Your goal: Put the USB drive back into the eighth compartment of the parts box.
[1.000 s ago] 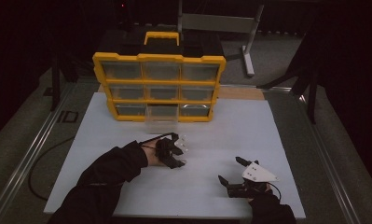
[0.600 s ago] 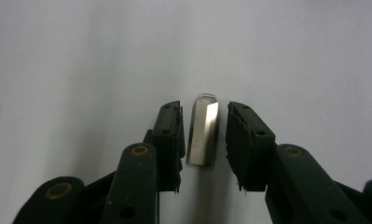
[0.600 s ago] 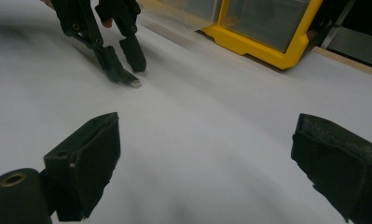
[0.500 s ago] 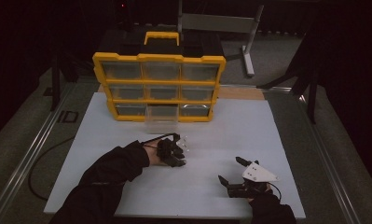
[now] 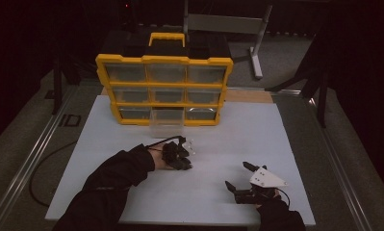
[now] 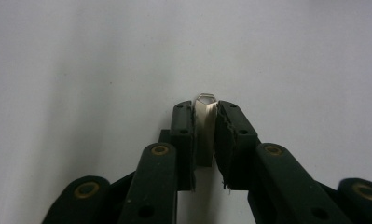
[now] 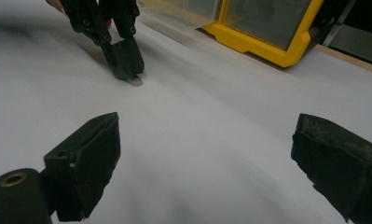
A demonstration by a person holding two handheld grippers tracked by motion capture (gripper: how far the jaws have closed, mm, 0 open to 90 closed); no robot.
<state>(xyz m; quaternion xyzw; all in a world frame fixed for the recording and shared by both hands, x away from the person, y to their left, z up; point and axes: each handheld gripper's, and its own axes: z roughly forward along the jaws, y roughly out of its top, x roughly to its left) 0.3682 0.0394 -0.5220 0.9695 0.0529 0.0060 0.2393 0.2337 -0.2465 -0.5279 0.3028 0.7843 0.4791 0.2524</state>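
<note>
Black jaws of my right gripper (image 5: 238, 176) stand wide apart and hold nothing, resting near the white board's (image 5: 276, 134) front edge toward its right corner. Farther in, near the board's middle, my left gripper (image 5: 185, 164) has just been closing and now pinches a small silvery metal clip (image 6: 205, 108) between its 2 pads, the clip's looped tip poking out past the jaws and touching the board. That grip suggests the pick is made and a lift can follow. The left forearm reaches in from the front left, the gripper tilted down at the board. Beyond, 1 clear drawer (image 5: 166, 123) stands pulled out of the yellow organizer (image 5: 163, 60) by the far edge.
</note>
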